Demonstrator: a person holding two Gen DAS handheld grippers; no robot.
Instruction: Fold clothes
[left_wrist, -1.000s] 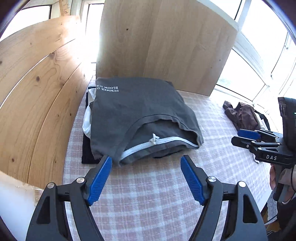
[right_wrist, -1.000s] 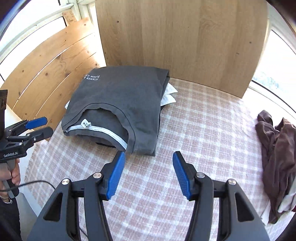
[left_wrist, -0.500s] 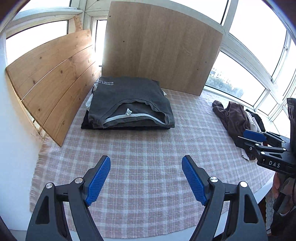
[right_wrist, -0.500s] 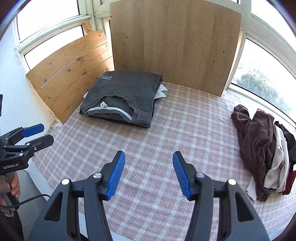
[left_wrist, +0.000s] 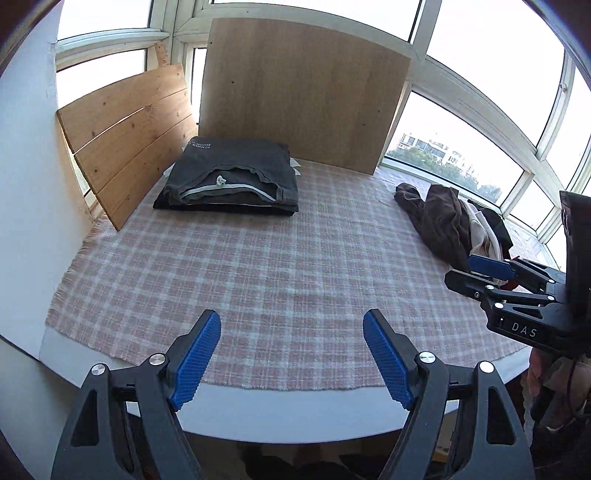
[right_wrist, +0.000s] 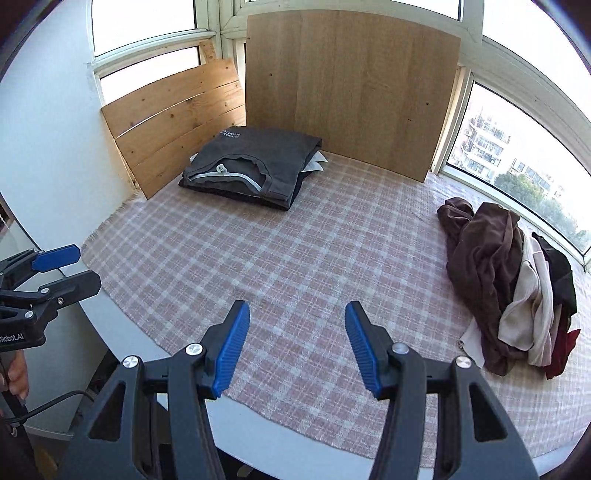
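- "das", white capitals, on the black body of the right tongs, seen at the right edge of the left wrist view.
- "robot.ai", white, start cut off by the frame edge, on the black body of the left tongs, seen in the right wrist view.
- small white print, two lines, upside down on the folded dark grey shirt; first word looks like "summer", the rest too small to read.

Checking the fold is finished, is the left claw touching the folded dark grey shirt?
Apart. In the left wrist view the left claw stands open above the table's near edge, with a broad stretch of bare checked cloth between it and the folded dark grey shirt.
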